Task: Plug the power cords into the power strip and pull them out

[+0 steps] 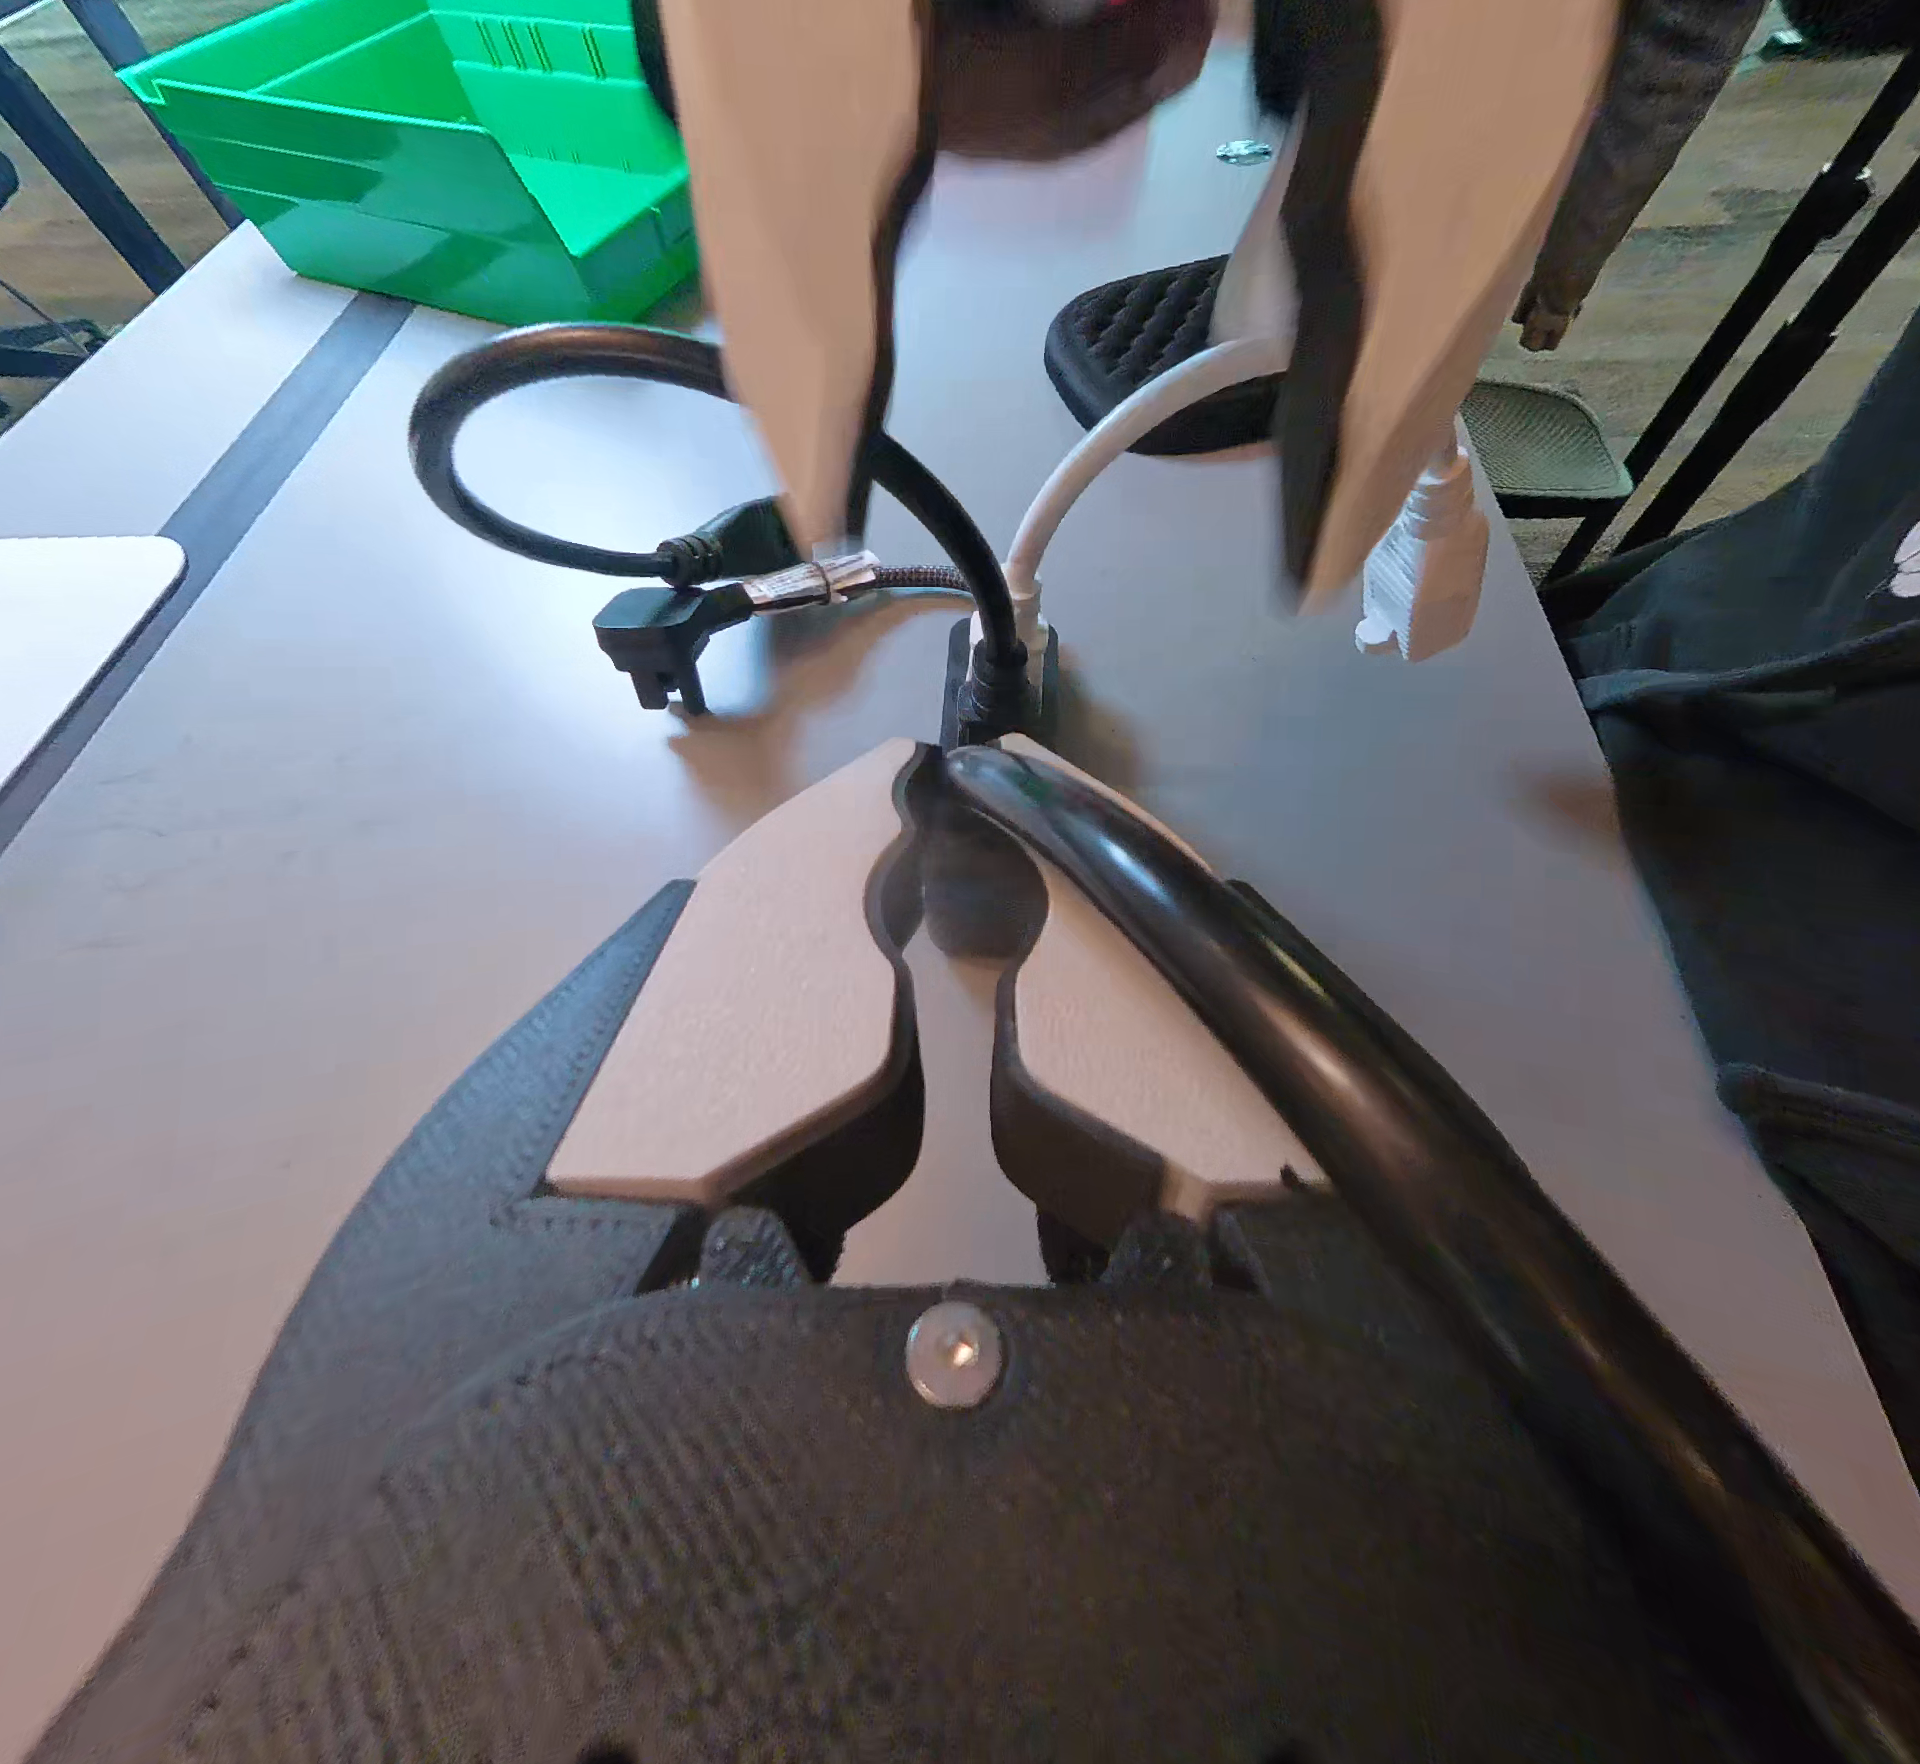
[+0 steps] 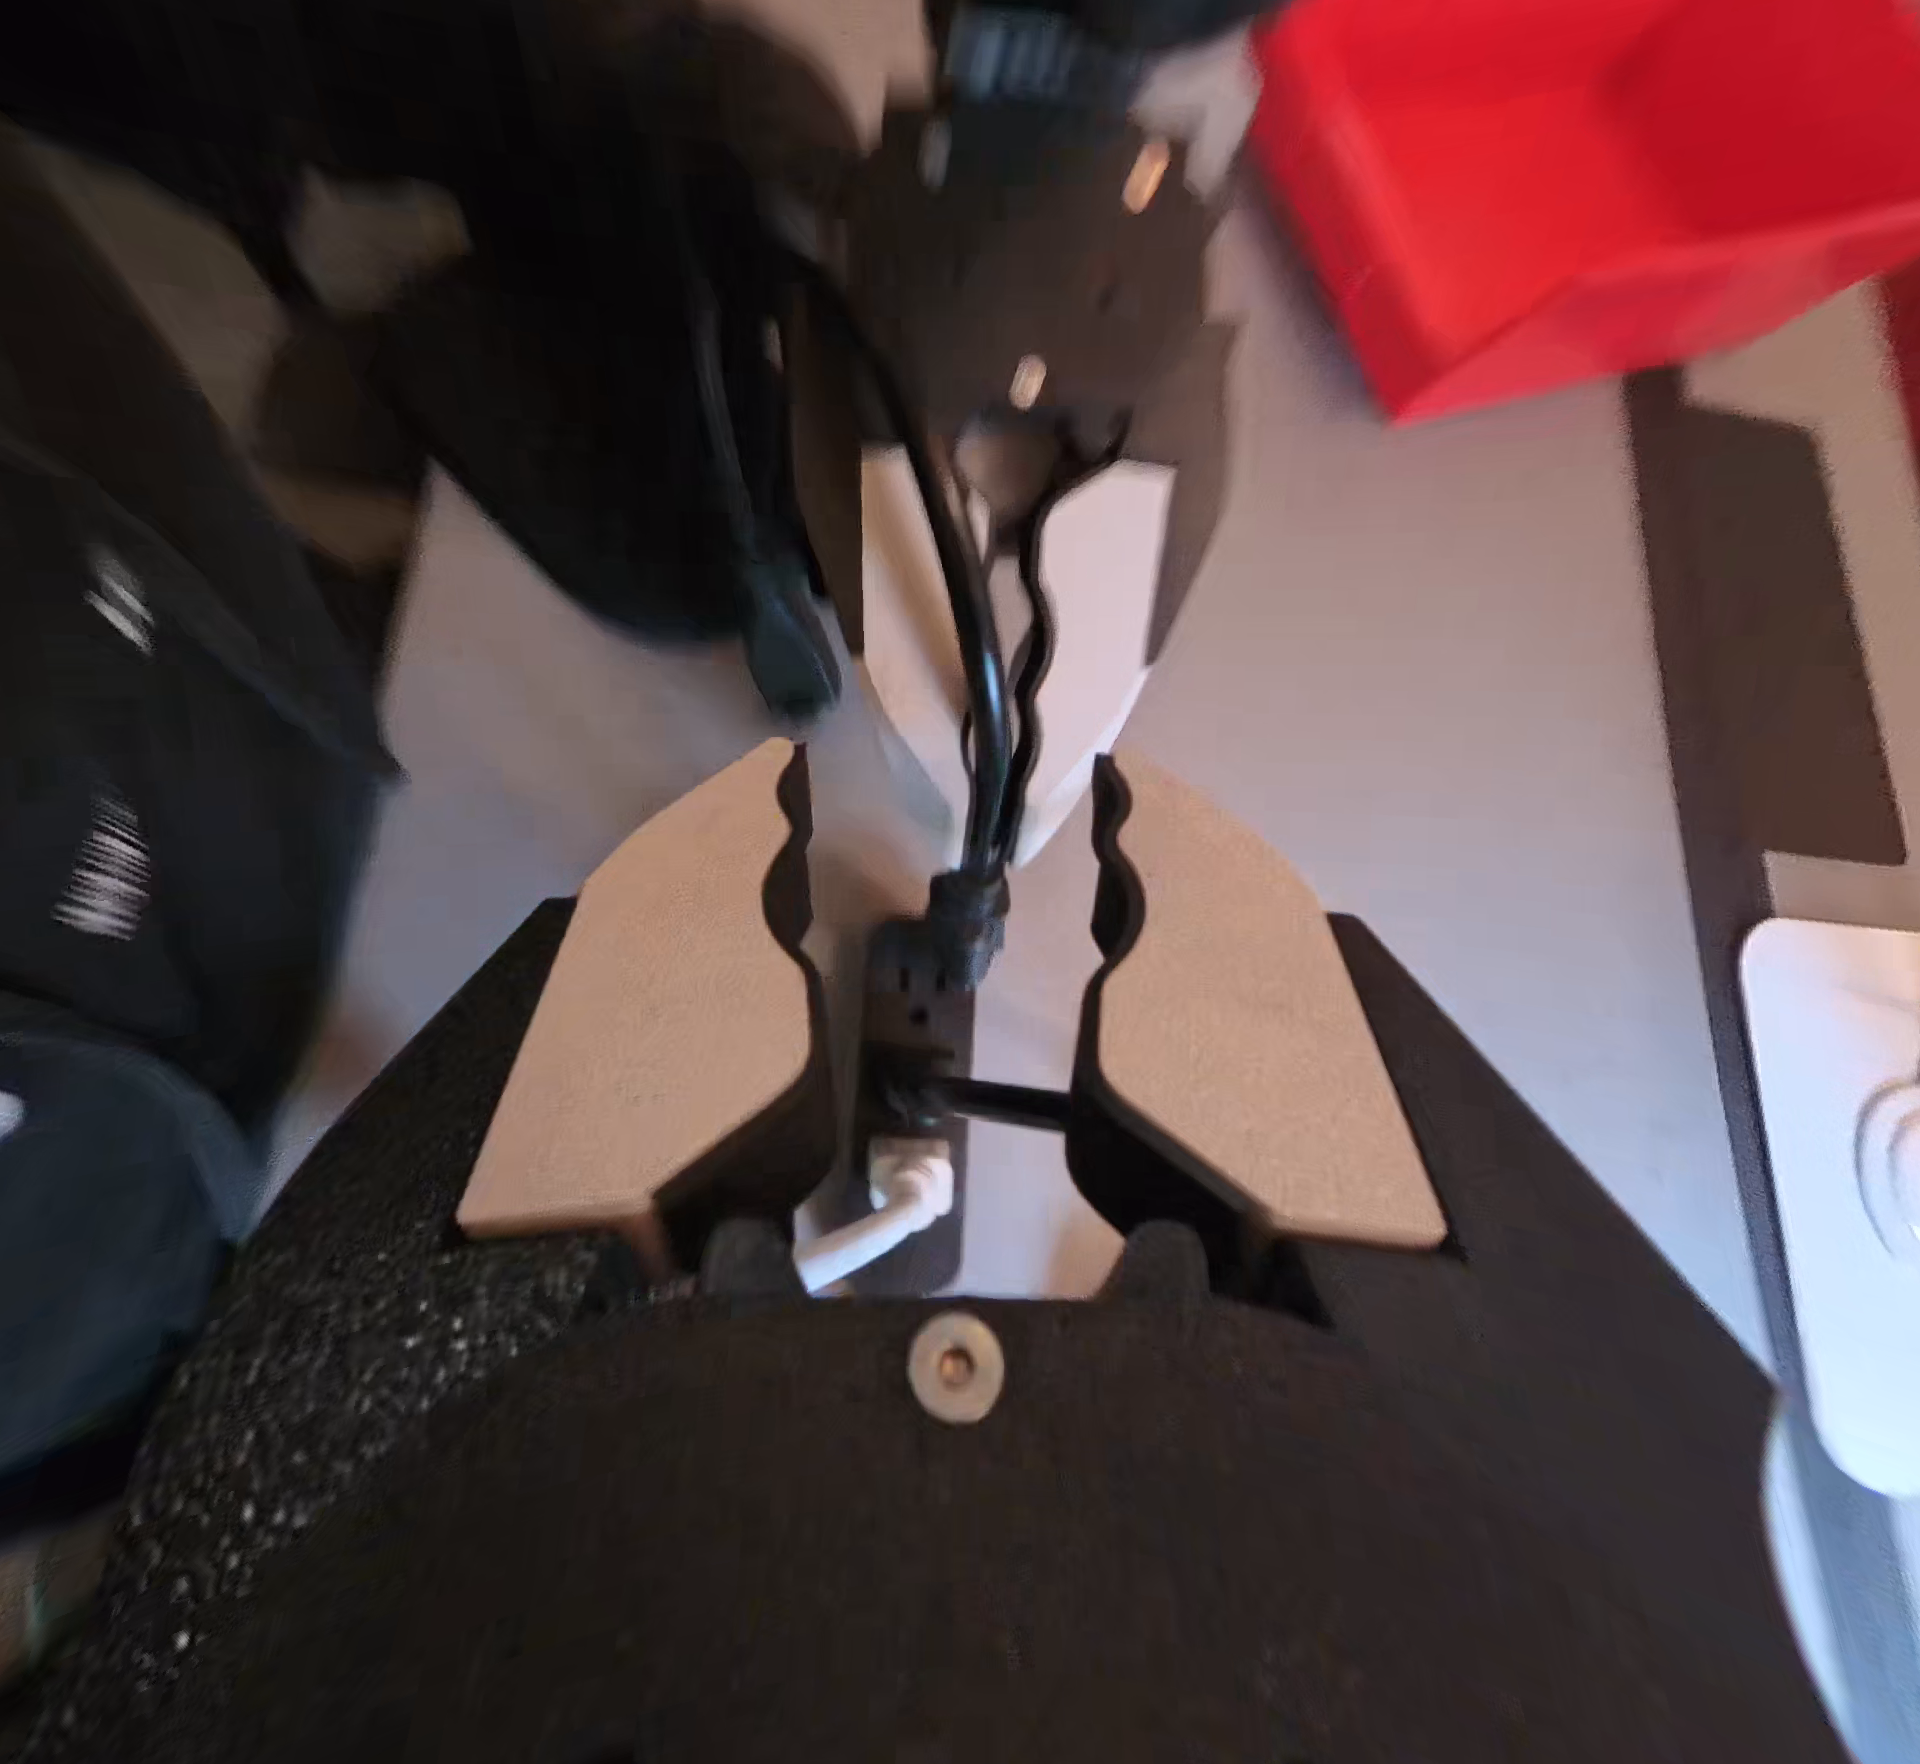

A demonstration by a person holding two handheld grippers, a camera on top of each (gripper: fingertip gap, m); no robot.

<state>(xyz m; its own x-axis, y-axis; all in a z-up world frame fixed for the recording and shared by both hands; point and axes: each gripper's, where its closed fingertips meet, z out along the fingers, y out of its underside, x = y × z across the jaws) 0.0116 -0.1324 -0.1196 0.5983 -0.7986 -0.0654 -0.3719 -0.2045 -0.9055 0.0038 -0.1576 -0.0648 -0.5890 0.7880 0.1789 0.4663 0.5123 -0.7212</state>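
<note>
1. Left gripper point(image 1: 940, 769): tongs pinching the near end of the black power strip point(image 2: 920, 997) flat on the grey table point(image 1: 364, 831); thick black cord point(image 1: 1299, 987) drapes over its right finger.
2. Right gripper point(image 2: 951, 769): tongs spread, hovering above the strip.
3. Black plug point(image 2: 966, 914) and white plug point(image 2: 914, 1184) seated in the strip; one socket between them free.
4. Loose black plug point(image 1: 655, 634) and white plug point(image 1: 1423, 571) on the table; green bin point(image 1: 416, 156) beyond.
</note>
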